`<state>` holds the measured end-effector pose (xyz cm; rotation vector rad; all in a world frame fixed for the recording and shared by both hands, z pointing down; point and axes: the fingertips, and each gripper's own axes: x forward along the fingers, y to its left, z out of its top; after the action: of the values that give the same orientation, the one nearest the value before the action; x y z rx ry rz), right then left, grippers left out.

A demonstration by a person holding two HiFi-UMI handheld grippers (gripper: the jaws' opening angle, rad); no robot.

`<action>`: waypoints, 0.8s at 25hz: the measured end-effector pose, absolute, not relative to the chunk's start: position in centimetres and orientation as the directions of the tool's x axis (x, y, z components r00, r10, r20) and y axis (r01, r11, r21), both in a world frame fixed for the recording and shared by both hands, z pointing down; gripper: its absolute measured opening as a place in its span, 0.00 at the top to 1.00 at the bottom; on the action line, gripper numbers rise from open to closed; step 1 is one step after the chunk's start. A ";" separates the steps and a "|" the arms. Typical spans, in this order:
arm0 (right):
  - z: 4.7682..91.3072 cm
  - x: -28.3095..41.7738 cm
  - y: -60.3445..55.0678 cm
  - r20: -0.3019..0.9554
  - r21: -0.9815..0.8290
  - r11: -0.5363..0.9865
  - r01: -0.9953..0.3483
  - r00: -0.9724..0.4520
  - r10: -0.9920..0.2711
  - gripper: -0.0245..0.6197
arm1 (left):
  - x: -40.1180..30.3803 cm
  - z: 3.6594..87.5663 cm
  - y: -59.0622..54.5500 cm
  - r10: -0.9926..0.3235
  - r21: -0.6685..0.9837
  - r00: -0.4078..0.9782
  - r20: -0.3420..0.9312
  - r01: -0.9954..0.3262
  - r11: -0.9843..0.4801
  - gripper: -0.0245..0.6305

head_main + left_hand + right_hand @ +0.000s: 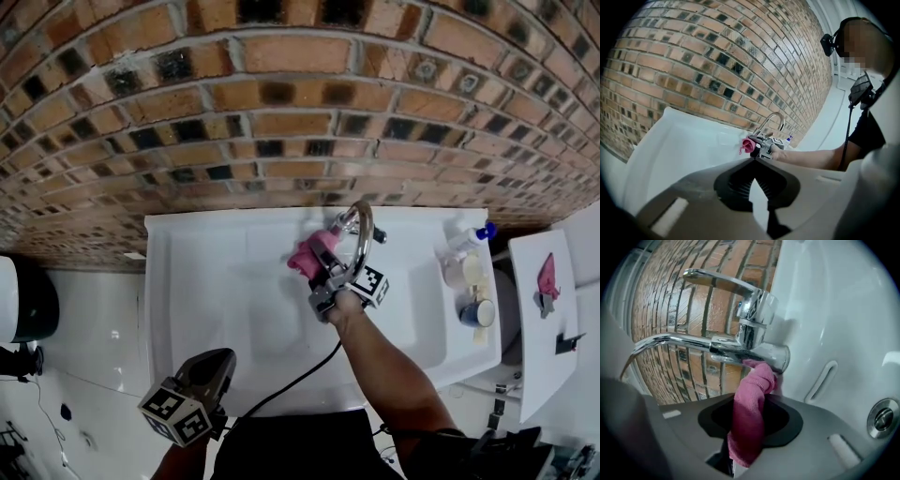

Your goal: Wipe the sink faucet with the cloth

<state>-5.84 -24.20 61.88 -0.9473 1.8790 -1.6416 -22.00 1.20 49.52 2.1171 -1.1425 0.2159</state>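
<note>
Faucet (362,232) and cloth (307,255) meet at the back of the white sink (216,281), under the brick wall (281,94). Starting from the left, the left tongs (217,361) hang low by the sink's front edge, well apart from the work. In their own view the jaws stand together with nothing between them. Toward the middle, the right tongs (323,278) reach in over the basin, clamped on the pink cloth. Its bunched end touches the chrome at the faucet's base, just below where the spout leaves the body. The right gripper view shows this contact closely, with the lever handle (717,282) above and the curved spout (670,341) running off to the left, neither touched by the cloth. Further right, on the sink's ledge, stand a bottle with a blue cap (474,235) and two small cups (466,271). By my reading, the wiping is under way but only at the base. The lever, the long arc of the spout and its tip seem left to do — though the chrome itself gives no sign of which parts are already clean.
</note>
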 end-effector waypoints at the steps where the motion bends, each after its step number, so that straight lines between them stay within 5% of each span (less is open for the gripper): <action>1: 61.7 -5.9 -24.5 0.087 -0.982 0.042 -0.182 -0.646 -0.759 0.74 | -22.0 49.5 1.1 -0.665 0.509 0.595 0.452 -0.784 -0.356 0.95; 20: 54.6 -5.8 -25.2 -0.099 -0.972 0.211 -0.099 -0.643 -0.759 0.74 | -20.4 49.2 -0.3 -0.636 0.516 0.632 0.443 -0.760 -0.396 0.95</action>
<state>-5.75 -25.18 54.56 -0.7933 1.9089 -1.4671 -20.45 -0.33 49.18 2.1469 -1.0849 0.2258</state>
